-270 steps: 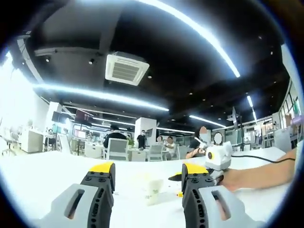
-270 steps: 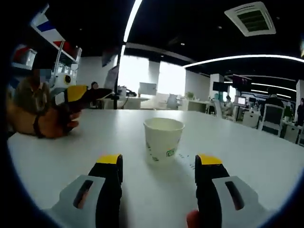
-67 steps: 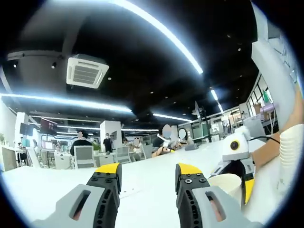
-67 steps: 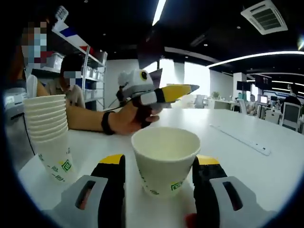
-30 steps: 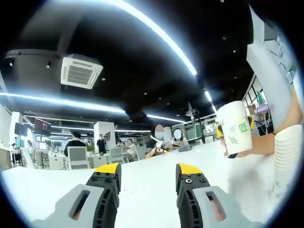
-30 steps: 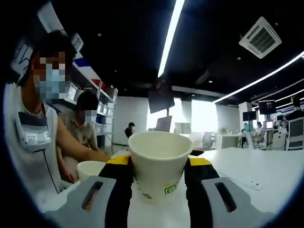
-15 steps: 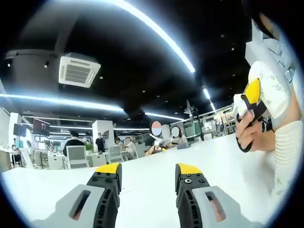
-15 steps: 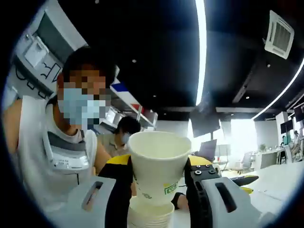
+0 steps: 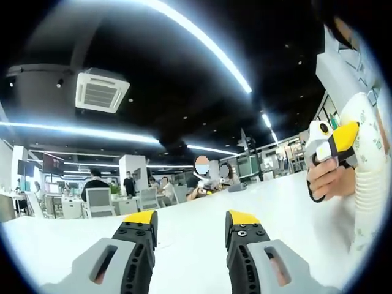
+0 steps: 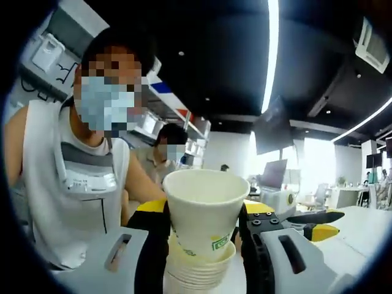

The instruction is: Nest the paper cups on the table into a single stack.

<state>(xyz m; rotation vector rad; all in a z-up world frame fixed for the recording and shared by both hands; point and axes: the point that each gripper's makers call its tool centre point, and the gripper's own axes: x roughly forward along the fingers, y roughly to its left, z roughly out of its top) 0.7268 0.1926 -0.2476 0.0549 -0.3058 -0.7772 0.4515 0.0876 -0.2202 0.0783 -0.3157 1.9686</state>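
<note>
Table [image 9: 196, 223]: a wide white surface is stretching away from the left gripper toward the far office desks, with the person sitting along its right edge.

Person [image 10: 79, 190]: someone in a light sleeveless top is sitting close on the left of the right gripper view, with a second person behind; in the left gripper view a hand [image 9: 327, 180] on the right is gripping the right gripper's handle.

Stack of cups [image 10: 196, 269]: the nested white paper cups are standing low between the right gripper's jaws – their rims are showing as stacked rings. In the left gripper view the same ribbed stack [image 9: 365, 202] is rising at the right edge of the table.

Held cup [image 10: 205, 211]: a white paper cup with a green logo is sitting upright, its base just entering the top of the stack, its rim well above the stack's rings.

Right gripper [image 10: 205, 236]: its yellow-tipped jaws are pressing on both sides of the held cup, clamping it around its lower half.

Left gripper [image 9: 188, 222]: its jaws are standing parted with nothing between them – hovering low over bare table, well left of the stack. Its yellow tip [image 10: 315, 225] is poking in at the right of the right gripper view.
</note>
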